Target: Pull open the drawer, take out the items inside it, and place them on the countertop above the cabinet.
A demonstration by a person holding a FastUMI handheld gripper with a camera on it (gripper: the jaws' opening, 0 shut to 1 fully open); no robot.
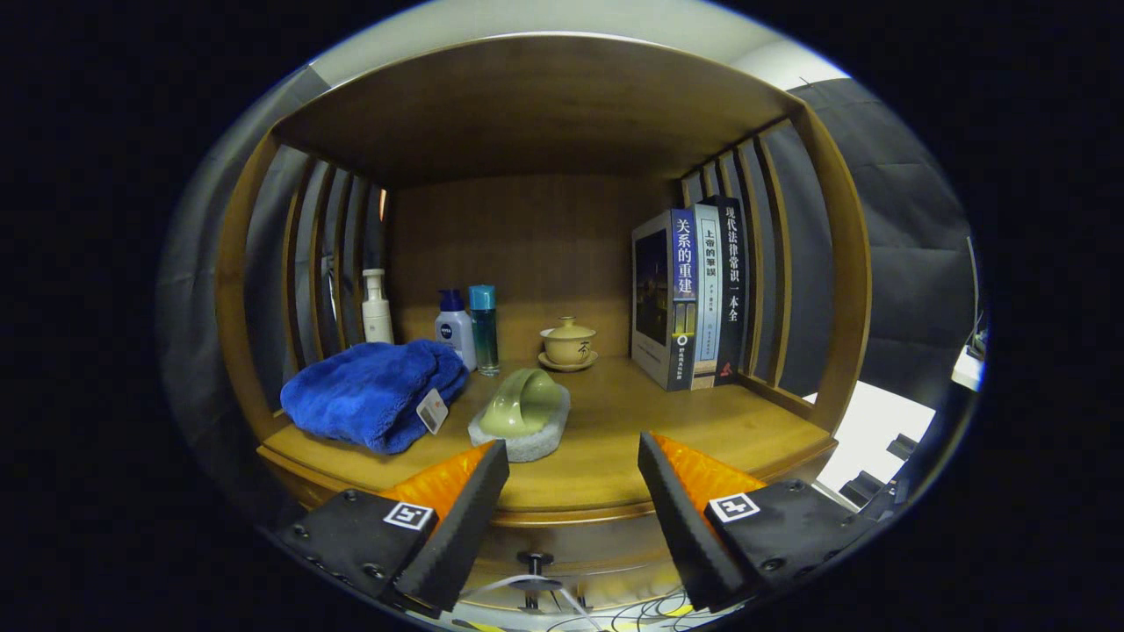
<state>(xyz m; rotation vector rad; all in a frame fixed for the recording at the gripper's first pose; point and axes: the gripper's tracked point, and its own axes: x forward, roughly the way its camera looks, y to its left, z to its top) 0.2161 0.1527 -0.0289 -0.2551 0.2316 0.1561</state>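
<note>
While our gripper (572, 491) hangs level with its fingers spread wide and holding nothing, we see the drawer (562, 549) low in the frame's centre, just beneath the countertop (615, 439), long axis running side to side, its knob (534, 559) pointing toward us.

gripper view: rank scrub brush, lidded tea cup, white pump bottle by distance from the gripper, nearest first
Gripper is open, holding nothing.
1. Scrub brush: just ahead of the fingers, beside the blue towel.
2. Lidded tea cup: beyond the brush, mid-shelf.
3. White pump bottle: back corner, behind the towel.
</note>
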